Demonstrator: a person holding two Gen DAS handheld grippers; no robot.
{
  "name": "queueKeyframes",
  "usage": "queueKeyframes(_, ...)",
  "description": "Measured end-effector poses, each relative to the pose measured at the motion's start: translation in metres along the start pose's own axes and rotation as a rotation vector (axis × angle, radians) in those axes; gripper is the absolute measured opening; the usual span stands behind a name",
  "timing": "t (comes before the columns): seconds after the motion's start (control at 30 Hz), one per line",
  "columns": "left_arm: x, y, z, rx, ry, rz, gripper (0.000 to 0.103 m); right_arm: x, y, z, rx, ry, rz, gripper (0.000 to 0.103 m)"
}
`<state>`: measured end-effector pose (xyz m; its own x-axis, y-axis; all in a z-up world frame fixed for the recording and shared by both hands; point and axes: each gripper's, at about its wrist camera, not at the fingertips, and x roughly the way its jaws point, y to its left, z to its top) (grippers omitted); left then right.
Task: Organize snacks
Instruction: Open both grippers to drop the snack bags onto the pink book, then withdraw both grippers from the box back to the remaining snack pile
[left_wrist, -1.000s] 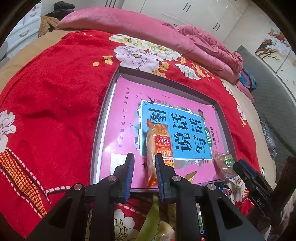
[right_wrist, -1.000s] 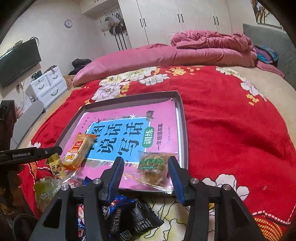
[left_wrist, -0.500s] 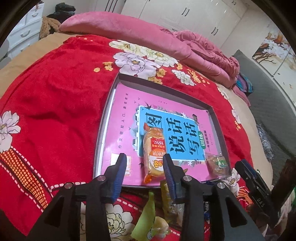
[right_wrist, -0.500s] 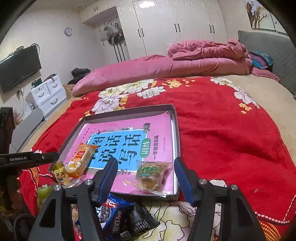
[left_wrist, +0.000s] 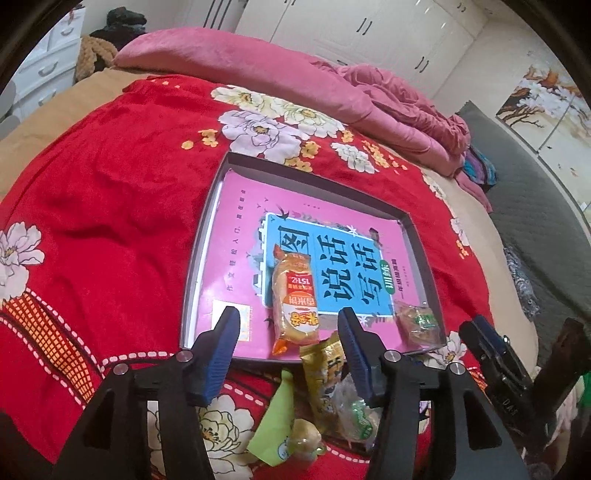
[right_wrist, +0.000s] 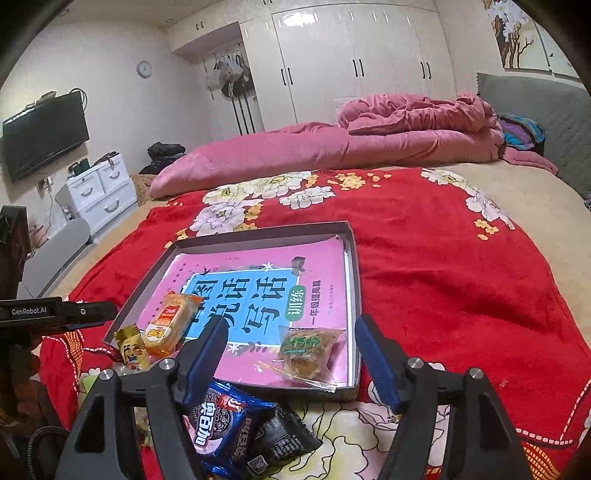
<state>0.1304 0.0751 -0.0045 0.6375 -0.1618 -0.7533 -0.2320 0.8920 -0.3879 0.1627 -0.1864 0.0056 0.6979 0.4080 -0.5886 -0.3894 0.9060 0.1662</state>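
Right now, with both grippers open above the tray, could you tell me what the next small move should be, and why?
Probably lower the right gripper onto the blue cookie packet just below it: two snacks already lie in the tray, this one lies outside on the blanket, and the jaws, just opening, hold nothing.

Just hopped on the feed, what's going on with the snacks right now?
A person is sorting snacks into a shallow box on the bed. The left claw has just been opening over the orange packet lying in the box; the right claw has just been opening over the green-label pastry. Neither grips anything. More packets, including blue cookie packs, wait outside the box.
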Motion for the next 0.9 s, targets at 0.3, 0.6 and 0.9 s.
queueKeyframes(0.3,-0.005,-0.009,-0.002,0.017,-0.001,-0.015,0.066,-0.007,0.009,-0.002,-0.025,-0.005,0.017,0.075)
queueKeyframes(0.6,-0.011,-0.016,-0.005,0.031,-0.001,-0.022,0.069,-0.012,0.015,-0.004,-0.041,-0.011,0.023,0.078)
queueKeyframes(0.9,-0.017,-0.027,-0.01,0.069,0.003,-0.034,0.07,-0.017,0.018,-0.005,-0.043,-0.013,0.022,0.079)
